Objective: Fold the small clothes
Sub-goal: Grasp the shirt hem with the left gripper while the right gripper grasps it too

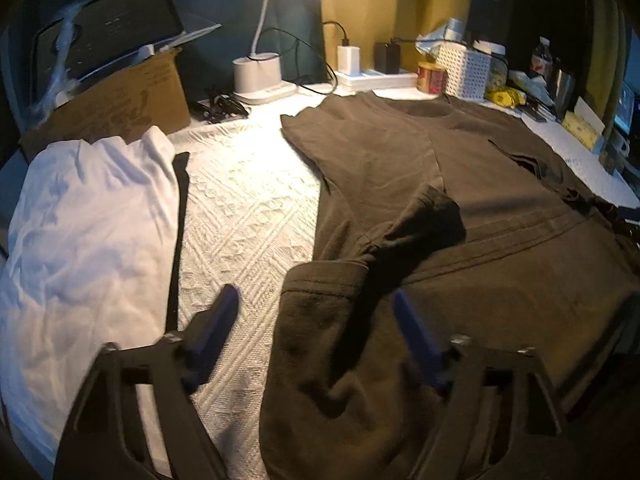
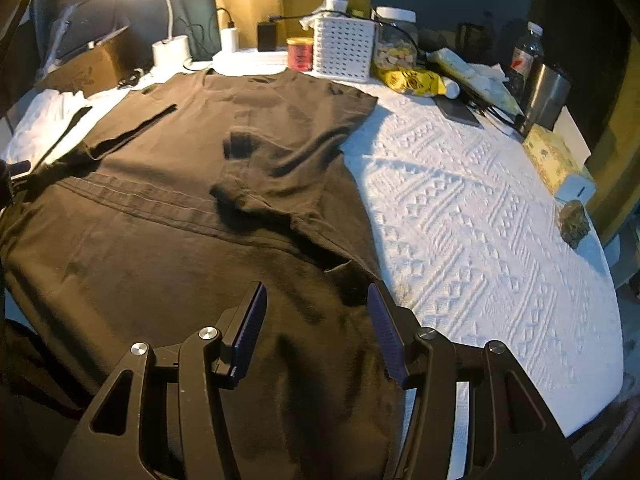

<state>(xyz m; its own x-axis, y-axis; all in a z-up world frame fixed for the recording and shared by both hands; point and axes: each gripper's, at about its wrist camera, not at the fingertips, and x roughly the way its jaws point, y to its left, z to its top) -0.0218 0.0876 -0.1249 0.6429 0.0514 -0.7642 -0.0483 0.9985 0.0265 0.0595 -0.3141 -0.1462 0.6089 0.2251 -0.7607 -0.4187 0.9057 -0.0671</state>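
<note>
Left wrist view: the left gripper (image 1: 314,312) hangs low over the near left edge of a dark brown T-shirt (image 1: 460,184), its blue fingers (image 1: 416,336) spread wide apart and holding nothing. The left-hand finger sits above the white textured cloth (image 1: 248,200) covering the bench, while the other sits above the shirt's rumpled hem. The shirt lies spread flat on the cloth with its neck opening toward the far side; one sleeve is folded inward across the body, and the near part is doubled up over it. To the left lies a folded white garment (image 1: 80,216) with a dark strip along its right edge. Behind it stands a cardboard box (image 1: 120,100), and a white desk lamp (image 1: 258,76) shines at the back beside a power strip (image 1: 376,78) and a white perforated basket (image 1: 466,70).

Right wrist view: the right gripper (image 2: 316,304) hovers over the shirt's (image 2: 160,240) near right edge, its ribbed blue fingers (image 2: 250,332) parted and empty. The right sleeve is folded inward over the chest. The white cloth (image 2: 480,220) lies bare to the right. Along the back stand a red tin (image 2: 300,53), the basket (image 2: 344,54), a jar (image 2: 395,40) and a yellow packet (image 2: 412,78); a water bottle (image 2: 528,54) stands farther right.
</note>
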